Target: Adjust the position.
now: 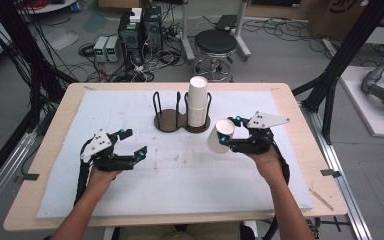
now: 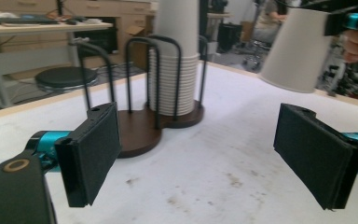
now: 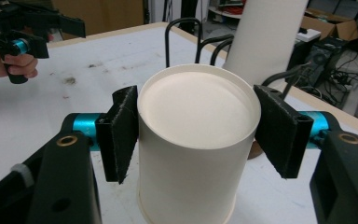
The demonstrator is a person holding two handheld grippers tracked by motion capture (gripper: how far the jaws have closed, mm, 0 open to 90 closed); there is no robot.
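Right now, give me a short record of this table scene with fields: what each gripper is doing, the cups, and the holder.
left gripper: open, holding nothing, above the white table cover
right gripper: shut on a single white paper cup, tilted, off the table
stack of white paper cups: upright in the right ring of the holder
dark wooden two-ring cup holder: left ring empty, black wire loops upright

One loose cup (image 1: 221, 135), one cup stack (image 1: 197, 101), one two-slot holder (image 1: 169, 120), two grippers
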